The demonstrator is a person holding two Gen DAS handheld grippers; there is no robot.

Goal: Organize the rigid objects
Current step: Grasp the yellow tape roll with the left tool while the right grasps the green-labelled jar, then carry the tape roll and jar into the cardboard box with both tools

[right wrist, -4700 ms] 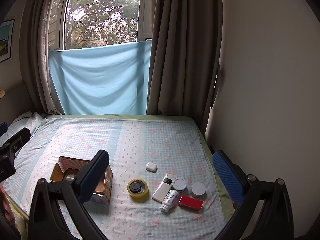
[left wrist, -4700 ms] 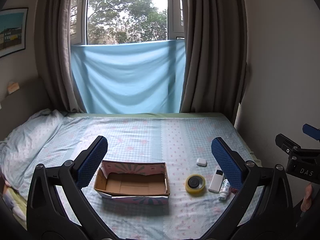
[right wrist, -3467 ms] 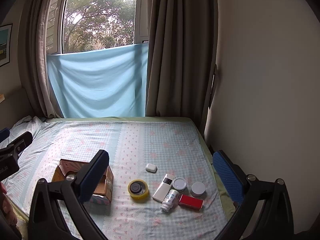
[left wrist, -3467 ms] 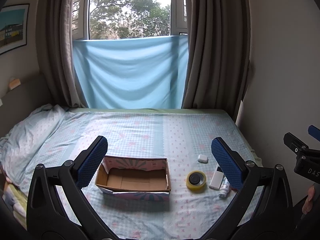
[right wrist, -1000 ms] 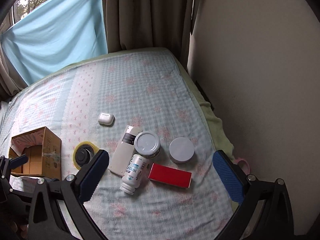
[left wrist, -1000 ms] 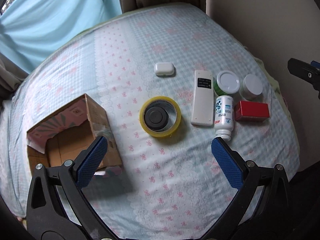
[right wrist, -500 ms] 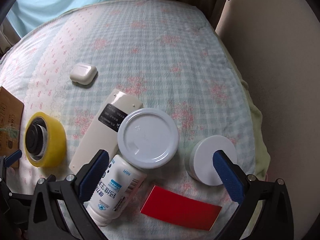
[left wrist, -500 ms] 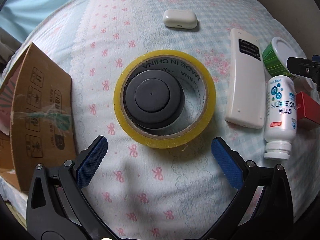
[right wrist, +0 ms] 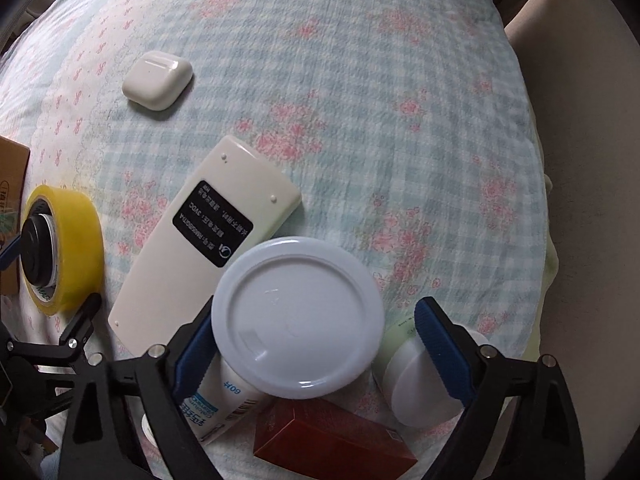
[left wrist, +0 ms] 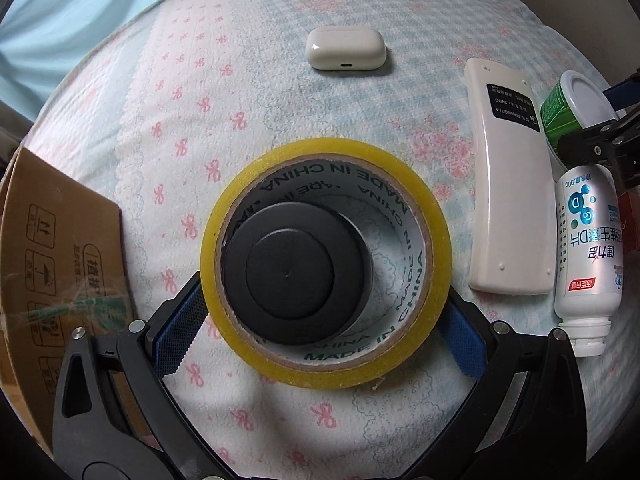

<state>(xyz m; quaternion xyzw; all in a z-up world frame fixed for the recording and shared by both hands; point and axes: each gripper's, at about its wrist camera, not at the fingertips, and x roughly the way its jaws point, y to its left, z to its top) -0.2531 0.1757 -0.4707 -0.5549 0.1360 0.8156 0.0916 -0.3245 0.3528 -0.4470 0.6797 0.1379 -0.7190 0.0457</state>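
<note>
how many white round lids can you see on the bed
2. The large white lid tops the green jar between the right gripper fingers; the smaller white lid is on the jar just right of it. Others may be hidden.
</note>
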